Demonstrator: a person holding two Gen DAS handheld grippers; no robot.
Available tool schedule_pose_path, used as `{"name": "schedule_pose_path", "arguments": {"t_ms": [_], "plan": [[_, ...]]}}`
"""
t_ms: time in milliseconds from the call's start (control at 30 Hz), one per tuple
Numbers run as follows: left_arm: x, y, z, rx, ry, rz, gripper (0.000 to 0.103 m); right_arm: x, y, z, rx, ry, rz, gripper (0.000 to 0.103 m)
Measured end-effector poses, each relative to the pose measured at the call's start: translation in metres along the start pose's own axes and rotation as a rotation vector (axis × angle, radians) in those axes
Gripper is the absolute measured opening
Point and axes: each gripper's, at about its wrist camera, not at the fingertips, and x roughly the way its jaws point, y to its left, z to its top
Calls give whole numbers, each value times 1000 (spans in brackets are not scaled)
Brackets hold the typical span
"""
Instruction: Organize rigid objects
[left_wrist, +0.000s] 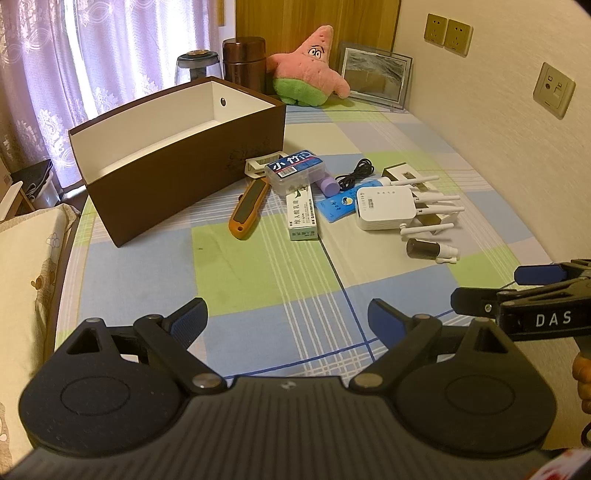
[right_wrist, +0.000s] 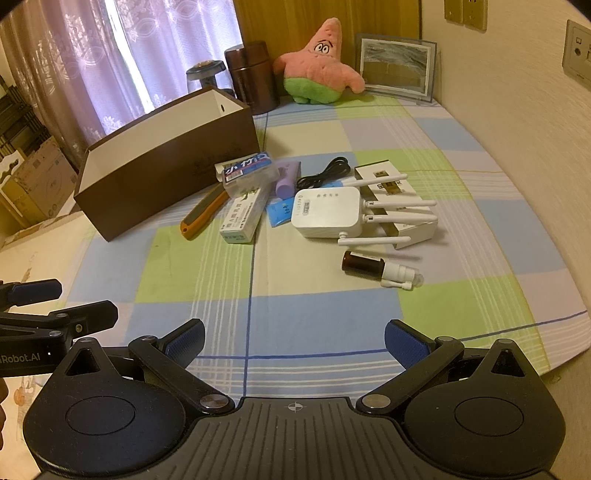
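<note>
An empty brown box (left_wrist: 177, 162) (right_wrist: 162, 166) with a white inside stands at the left on the checked cloth. Beside it lie an orange-handled tool (left_wrist: 248, 208) (right_wrist: 203, 214), a clear case with a blue label (left_wrist: 293, 171) (right_wrist: 249, 173), a white-green carton (left_wrist: 303, 216) (right_wrist: 243, 216), a purple tube (left_wrist: 327, 184) (right_wrist: 286, 182), a black cable (left_wrist: 356, 171) (right_wrist: 325, 171), a white router with antennas (left_wrist: 386, 206) (right_wrist: 327, 214) and a brown spray bottle (left_wrist: 430, 249) (right_wrist: 376, 267). My left gripper (left_wrist: 288, 319) and right gripper (right_wrist: 293, 341) are both open and empty, near the front edge.
A pink starfish plush (left_wrist: 314, 66) (right_wrist: 321, 62), a brown flask (left_wrist: 243, 62) (right_wrist: 251, 75), a glass jar (left_wrist: 197, 66) and a framed picture (left_wrist: 375, 75) (right_wrist: 397, 66) stand at the back. A wall with sockets (left_wrist: 554, 90) runs along the right. A pillow (left_wrist: 29, 280) lies left.
</note>
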Motion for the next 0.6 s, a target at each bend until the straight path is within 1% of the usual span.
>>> {"name": "schedule_pose_path", "arguments": {"t_ms": [267,400,567,600], "plan": [[-4,6,-1,0,0,-3,92,-5,6,-3,2,0,-1,101],[-2,7,-1,2,-1,-1,92,1,10,-1,3,-1,0,101],[-5,24,-2,11,-6,-5,92,4,26,-3,10,-6,-4,101],[-6,25,-2,13,-7,-6,92,3,24,-3,12,-6,-4,101]]}}
